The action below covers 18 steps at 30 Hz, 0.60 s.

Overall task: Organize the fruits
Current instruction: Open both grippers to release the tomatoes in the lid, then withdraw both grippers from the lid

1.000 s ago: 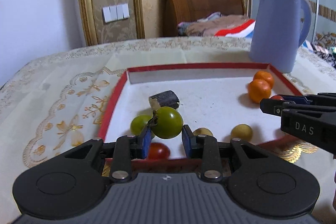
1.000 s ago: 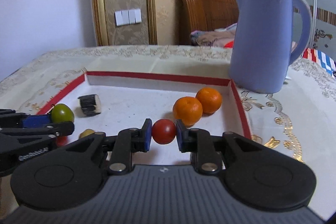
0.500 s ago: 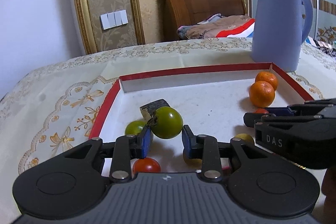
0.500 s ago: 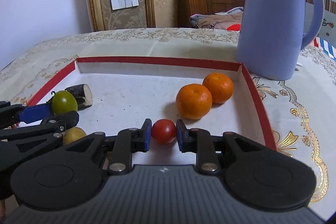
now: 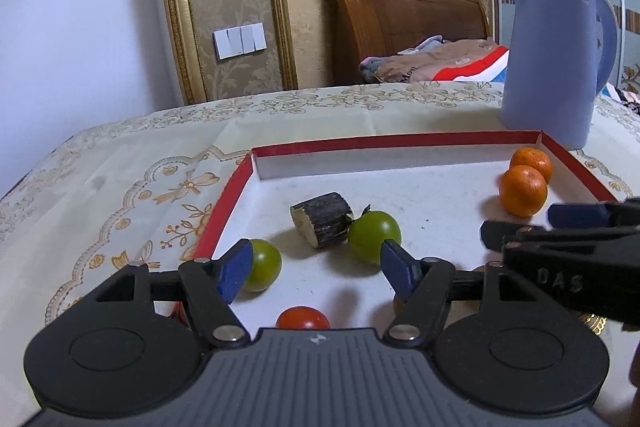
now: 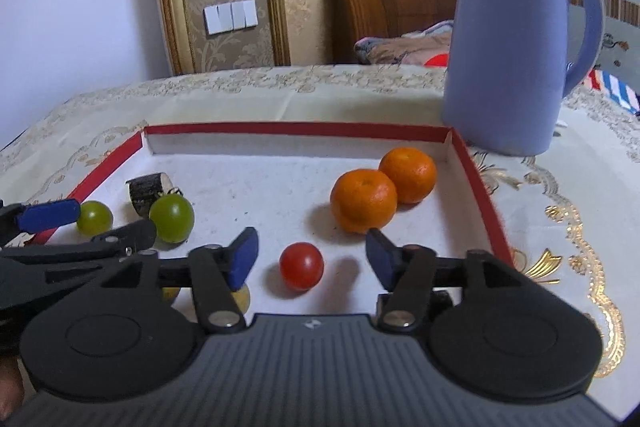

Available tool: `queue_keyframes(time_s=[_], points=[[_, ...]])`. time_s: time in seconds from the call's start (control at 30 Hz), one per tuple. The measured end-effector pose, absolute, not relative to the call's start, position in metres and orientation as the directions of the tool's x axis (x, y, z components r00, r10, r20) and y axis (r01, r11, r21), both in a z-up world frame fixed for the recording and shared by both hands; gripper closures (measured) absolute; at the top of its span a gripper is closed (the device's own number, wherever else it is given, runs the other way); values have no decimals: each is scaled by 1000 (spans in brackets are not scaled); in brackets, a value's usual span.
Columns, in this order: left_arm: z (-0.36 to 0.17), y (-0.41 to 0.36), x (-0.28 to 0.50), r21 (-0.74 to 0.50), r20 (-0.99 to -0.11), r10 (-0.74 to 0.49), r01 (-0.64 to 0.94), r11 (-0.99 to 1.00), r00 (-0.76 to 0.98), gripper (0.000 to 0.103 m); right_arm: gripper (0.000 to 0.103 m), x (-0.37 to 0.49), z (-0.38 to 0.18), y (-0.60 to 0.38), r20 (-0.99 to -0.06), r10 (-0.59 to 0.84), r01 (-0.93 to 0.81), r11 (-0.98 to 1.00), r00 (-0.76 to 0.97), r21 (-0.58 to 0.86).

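We look into a red-rimmed tray (image 5: 230, 195) on a patterned tablecloth (image 5: 120, 187). Our left gripper (image 5: 316, 265) has just been opening; its jaws stand apart and grip nothing. A green tomato (image 5: 374, 237) lies on the tray floor by the right blue pad, free of it, touching a dark log piece (image 5: 322, 213). A second green tomato (image 5: 262, 265) sits partly behind the left pad. A red tomato (image 5: 303, 318) shows low between the jaws, partly hidden by the gripper body.

Our right gripper (image 6: 310, 261) has also just been opening; its jaws are apart, and a red cherry tomato (image 6: 301, 266) rests on the tray between them, clear of both pads. Two oranges (image 6: 363, 200) touch each other near the tray's right wall, just beyond the right pad. A yellowish fruit (image 6: 243, 297) peeks out under the left finger. A blue jug (image 6: 508, 43) stands on the cloth behind the tray's far right corner.
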<state>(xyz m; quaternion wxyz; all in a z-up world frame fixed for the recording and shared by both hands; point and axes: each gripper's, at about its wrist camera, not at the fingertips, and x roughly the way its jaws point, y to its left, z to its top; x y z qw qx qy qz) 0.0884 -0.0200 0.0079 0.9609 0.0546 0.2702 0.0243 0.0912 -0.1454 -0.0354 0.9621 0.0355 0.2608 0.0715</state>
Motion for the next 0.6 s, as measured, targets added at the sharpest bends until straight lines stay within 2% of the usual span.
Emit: queue_keyframes(time_s=[0.1, 0.27, 0.47, 0.6], points=[[9, -18, 83, 101, -523, 66, -15, 995, 850, 33, 35, 79, -31, -151, -469, 144, -99, 988, 871, 119], [11, 0, 63, 16, -536, 35, -32, 999, 844, 33, 33, 47, -24, -158, -425, 158, -103, 983, 891, 149], [13, -1, 35, 58, -489, 67, -44, 997, 870, 33, 27, 9, -27, -161, -386, 176, -124, 980, 905, 155], [12, 2, 25, 6, -512, 11, -9, 1000, 859, 33, 27, 0, -29, -165, -381, 182, -124, 977, 906, 173]])
